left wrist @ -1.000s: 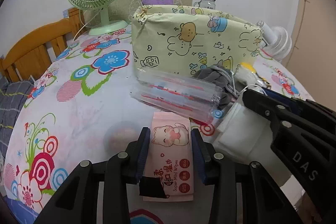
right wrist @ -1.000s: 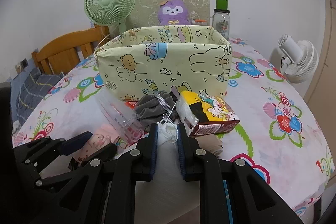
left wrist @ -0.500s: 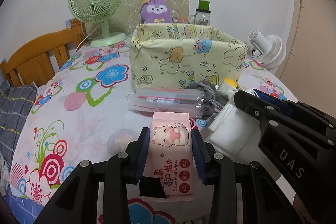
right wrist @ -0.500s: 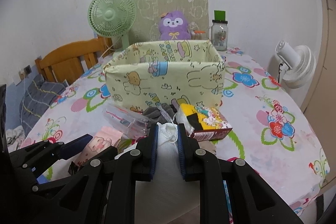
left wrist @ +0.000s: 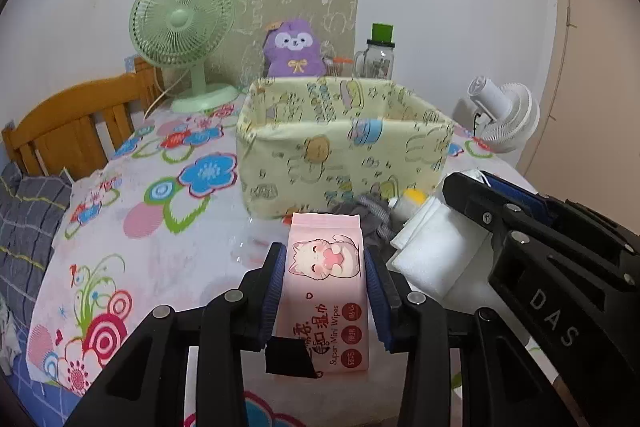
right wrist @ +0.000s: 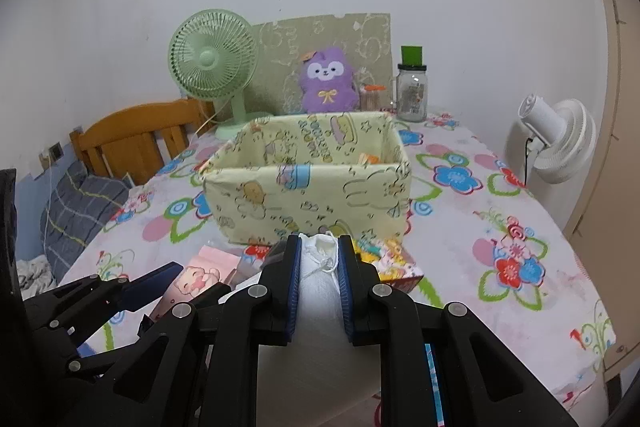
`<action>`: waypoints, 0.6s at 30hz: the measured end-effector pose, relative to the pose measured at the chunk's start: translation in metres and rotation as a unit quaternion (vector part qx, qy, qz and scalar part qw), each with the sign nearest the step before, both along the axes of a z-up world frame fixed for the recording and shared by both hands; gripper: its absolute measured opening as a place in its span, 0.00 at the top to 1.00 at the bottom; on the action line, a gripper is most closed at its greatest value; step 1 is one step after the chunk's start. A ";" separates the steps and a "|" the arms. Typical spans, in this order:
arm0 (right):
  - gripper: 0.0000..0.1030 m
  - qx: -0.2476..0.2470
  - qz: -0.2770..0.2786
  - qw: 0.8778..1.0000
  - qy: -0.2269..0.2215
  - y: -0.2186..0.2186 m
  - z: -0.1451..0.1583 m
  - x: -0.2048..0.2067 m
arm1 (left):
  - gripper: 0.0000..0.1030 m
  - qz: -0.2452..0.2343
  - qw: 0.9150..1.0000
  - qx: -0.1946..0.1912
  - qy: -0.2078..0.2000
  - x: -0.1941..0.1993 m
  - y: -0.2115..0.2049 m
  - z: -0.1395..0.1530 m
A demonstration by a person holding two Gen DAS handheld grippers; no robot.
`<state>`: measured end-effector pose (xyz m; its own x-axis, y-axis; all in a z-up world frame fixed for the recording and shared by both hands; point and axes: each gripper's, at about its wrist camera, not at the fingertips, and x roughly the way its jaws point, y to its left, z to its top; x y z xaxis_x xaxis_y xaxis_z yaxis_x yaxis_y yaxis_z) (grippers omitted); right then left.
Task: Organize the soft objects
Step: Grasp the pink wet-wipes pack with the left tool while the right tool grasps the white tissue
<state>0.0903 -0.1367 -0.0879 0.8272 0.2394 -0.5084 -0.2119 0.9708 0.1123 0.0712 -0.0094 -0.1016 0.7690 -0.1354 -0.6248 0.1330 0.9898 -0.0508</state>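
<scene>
My left gripper (left wrist: 325,267) is shut on a pink wet-wipes pack (left wrist: 326,287) with a cat face and holds it above the table. My right gripper (right wrist: 319,259) is shut on a white folded face-mask pack (right wrist: 318,307); it also shows in the left wrist view (left wrist: 432,251). The yellow cartoon-print fabric bin (left wrist: 344,151) stands open ahead of both grippers, also in the right wrist view (right wrist: 308,187). A grey cloth (left wrist: 370,215) and a yellow snack pack (right wrist: 384,259) lie in front of the bin.
A green fan (left wrist: 184,31), a purple plush (left wrist: 294,49) and a jar (left wrist: 378,57) stand behind the bin. A white fan (left wrist: 504,115) stands at the right edge. A wooden chair (left wrist: 72,127) is at the left of the floral tablecloth (left wrist: 160,227).
Both grippers have risen with their packs; the bin now appears lower and its inside shows. The clear plastic bag that lay ahead of the wipes is now hidden behind the raised pack.
</scene>
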 end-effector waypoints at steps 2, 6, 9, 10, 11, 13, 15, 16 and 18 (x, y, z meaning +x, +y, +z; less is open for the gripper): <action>0.80 0.004 -0.003 1.000 -0.003 -0.003 0.004 0.000 | 0.61 -0.001 1.000 0.003 -0.005 0.002 -0.002 0.005; 0.80 0.004 -0.005 1.000 -0.014 -0.007 0.013 0.000 | 0.61 -0.005 1.000 0.004 -0.015 0.004 -0.007 0.014; 0.80 0.004 -0.008 1.000 -0.018 -0.009 0.019 0.001 | 0.61 -0.005 1.000 0.002 -0.022 0.007 -0.009 0.021; 0.80 0.005 -0.009 1.000 -0.020 -0.010 0.022 0.002 | 0.61 -0.005 1.000 0.001 -0.023 0.007 -0.010 0.023; 0.80 0.005 -0.010 1.000 -0.022 -0.011 0.024 0.002 | 0.61 -0.007 1.000 0.000 -0.026 0.008 -0.011 0.025; 0.80 0.004 -0.012 1.000 -0.028 -0.013 0.029 0.002 | 0.61 -0.006 1.000 -0.001 -0.031 0.009 -0.012 0.029; 0.80 0.001 -0.013 0.999 -0.033 -0.014 0.034 0.003 | 0.61 -0.007 0.999 -0.002 -0.034 0.010 -0.014 0.033; 0.80 0.000 -0.013 0.999 -0.034 -0.014 0.036 0.003 | 0.61 -0.008 0.999 -0.002 -0.036 0.010 -0.015 0.034; 0.80 -0.003 -0.015 0.999 -0.039 -0.014 0.040 0.003 | 0.61 -0.009 0.999 -0.002 -0.039 0.012 -0.016 0.037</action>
<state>0.0936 -0.1511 -0.0476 0.8710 0.2115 -0.4434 -0.1909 0.9774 0.0912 0.0829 -0.0256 -0.0642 0.8132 -0.1515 -0.5619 0.1538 0.9871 -0.0435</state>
